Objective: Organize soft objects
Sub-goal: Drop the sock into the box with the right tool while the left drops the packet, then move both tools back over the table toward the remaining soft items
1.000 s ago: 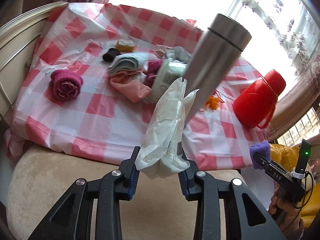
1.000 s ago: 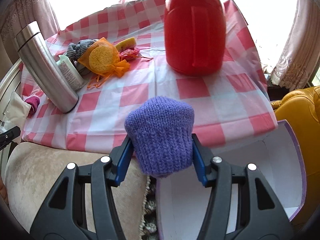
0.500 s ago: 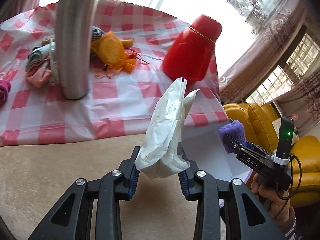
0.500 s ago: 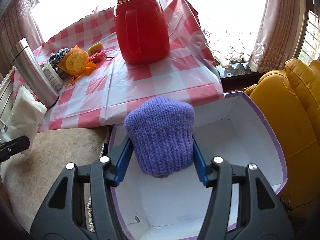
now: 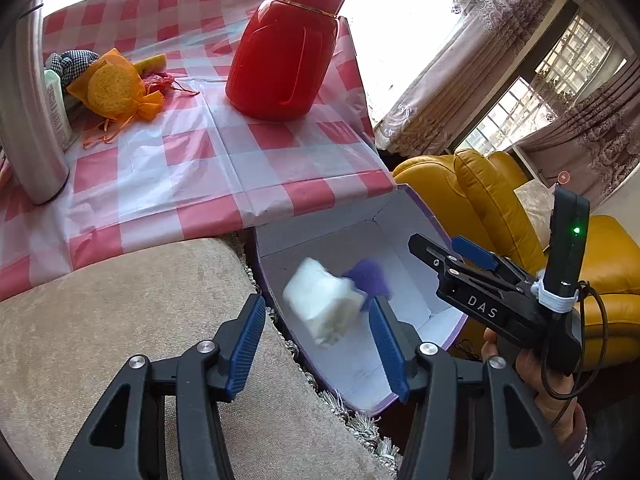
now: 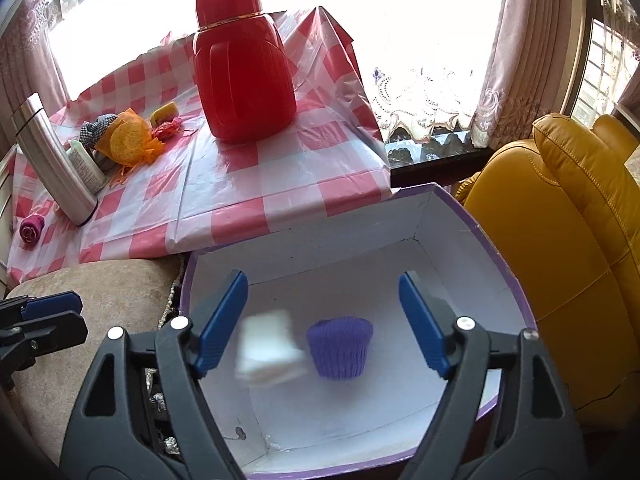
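Observation:
My left gripper (image 5: 316, 344) is open over the near edge of a white box with a purple rim (image 5: 456, 332). A white soft pack (image 5: 320, 304) is blurred in mid-air below it, inside the box. My right gripper (image 6: 324, 324) is open above the same box (image 6: 496, 256). A purple knitted piece (image 6: 340, 346) is free of the jaws inside the box, next to the white pack (image 6: 268, 346). The right gripper also shows in the left wrist view (image 5: 452, 248), open. The purple piece (image 5: 368, 276) lies behind the white pack there.
A red-checked table (image 6: 256, 184) holds a red thermos jug (image 6: 240, 64), a steel flask (image 6: 52, 160), an orange mesh bag with a sponge (image 6: 128, 140), a checked cloth and a pink roll (image 6: 32, 230). A beige cushion (image 5: 120, 320) is on the left, a yellow armchair (image 6: 560, 232) on the right.
Both grippers swung right from the table to over the box, then opened. The white pack and the purple knit left the jaws and dropped into the box.

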Demonstrator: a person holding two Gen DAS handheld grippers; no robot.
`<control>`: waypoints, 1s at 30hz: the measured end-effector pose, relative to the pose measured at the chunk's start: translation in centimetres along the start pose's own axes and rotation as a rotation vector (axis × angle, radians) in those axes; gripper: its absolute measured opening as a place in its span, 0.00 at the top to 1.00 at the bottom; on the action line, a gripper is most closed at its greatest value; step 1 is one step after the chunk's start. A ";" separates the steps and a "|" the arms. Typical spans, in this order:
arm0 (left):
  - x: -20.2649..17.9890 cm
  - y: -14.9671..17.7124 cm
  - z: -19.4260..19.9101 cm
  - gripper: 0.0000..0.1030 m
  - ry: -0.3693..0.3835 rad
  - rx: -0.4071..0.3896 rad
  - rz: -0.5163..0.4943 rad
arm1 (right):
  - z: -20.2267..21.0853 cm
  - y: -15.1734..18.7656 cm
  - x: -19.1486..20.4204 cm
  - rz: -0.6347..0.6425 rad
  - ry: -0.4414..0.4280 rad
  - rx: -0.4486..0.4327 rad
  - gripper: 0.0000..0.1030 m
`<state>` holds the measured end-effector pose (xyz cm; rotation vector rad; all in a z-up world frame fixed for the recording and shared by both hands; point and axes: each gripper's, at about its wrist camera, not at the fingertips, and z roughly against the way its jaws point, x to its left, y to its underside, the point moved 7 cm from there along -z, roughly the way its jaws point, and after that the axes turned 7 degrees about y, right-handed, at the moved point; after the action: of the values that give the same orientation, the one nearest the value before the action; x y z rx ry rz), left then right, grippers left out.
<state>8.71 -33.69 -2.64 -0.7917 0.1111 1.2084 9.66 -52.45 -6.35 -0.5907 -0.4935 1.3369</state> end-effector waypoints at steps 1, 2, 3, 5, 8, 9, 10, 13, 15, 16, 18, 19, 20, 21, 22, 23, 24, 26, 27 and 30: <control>0.3 -0.1 0.1 0.46 0.001 -0.002 0.011 | 0.0 0.0 0.2 -0.002 -0.015 0.003 0.22; 0.6 0.0 0.3 0.46 0.001 -0.004 0.021 | 0.0 0.0 0.5 -0.001 -0.028 0.007 0.22; 0.8 0.0 0.4 0.46 0.001 -0.007 0.028 | 0.0 0.1 0.8 0.005 -0.036 0.009 0.22; 1.4 0.0 0.7 0.46 -0.005 -0.015 0.036 | 0.1 0.2 1.5 0.025 -0.038 0.012 0.22; 2.4 0.1 1.6 0.46 -0.018 -0.036 0.050 | 0.4 0.4 2.6 0.045 -0.051 0.014 0.22; 2.9 0.1 2.0 0.46 -0.027 -0.045 0.056 | 0.4 0.4 2.9 0.048 -0.060 0.015 0.22; 3.6 0.1 2.5 0.46 -0.043 -0.055 0.064 | 0.5 0.4 3.3 0.051 -0.070 0.015 0.22; 6.0 0.2 4.1 0.46 -0.086 -0.088 0.098 | 0.6 0.5 4.5 0.072 -0.089 0.022 0.22; 7.7 0.2 5.4 0.46 -0.120 -0.114 0.124 | 0.5 0.6 5.6 0.090 -0.101 0.029 0.22; 8.6 0.2 6.1 0.46 -0.140 -0.127 0.137 | 0.5 0.7 6.1 0.098 -0.110 0.033 0.22; 10.5 0.3 7.5 0.46 -0.172 -0.157 0.169 | 0.5 0.9 7.1 0.114 -0.122 0.040 0.22; 11.3 0.3 8.1 0.46 -0.185 -0.168 0.182 | 0.4 0.9 7.6 0.125 -0.124 0.042 0.22; 12.3 0.4 8.8 0.46 -0.203 -0.181 0.197 | 0.4 1.0 8.2 0.136 -0.127 0.044 0.22; 13.2 0.6 9.5 0.46 -0.218 -0.193 0.212 | 0.3 1.0 8.6 0.147 -0.133 0.047 0.22; 14.4 0.7 10.3 0.46 -0.231 -0.208 0.235 | 0.3 1.0 9.1 0.156 -0.138 0.050 0.22; 15.4 0.9 10.9 0.46 -0.240 -0.220 0.256 | 0.2 1.1 9.5 0.164 -0.143 0.055 0.22; 16.3 1.1 11.5 0.46 -0.249 -0.231 0.277 | 0.0 1.1 10.0 0.171 -0.150 0.060 0.22; 18.5 1.5 13.1 0.46 -0.275 -0.254 0.323 | -0.3 1.0 10.9 0.182 -0.169 0.070 0.22; 19.5 1.7 13.7 0.46 -0.286 -0.264 0.343 | -0.4 0.9 11.4 0.188 -0.175 0.074 0.22; 22.5 2.1 15.7 0.46 -0.327 -0.297 0.405 | -0.9 0.8 12.6 0.210 -0.187 0.082 0.22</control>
<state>10.45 -6.23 -2.82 -0.8400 -0.1904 1.7515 11.77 -40.00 -7.57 -0.4607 -0.5369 1.6143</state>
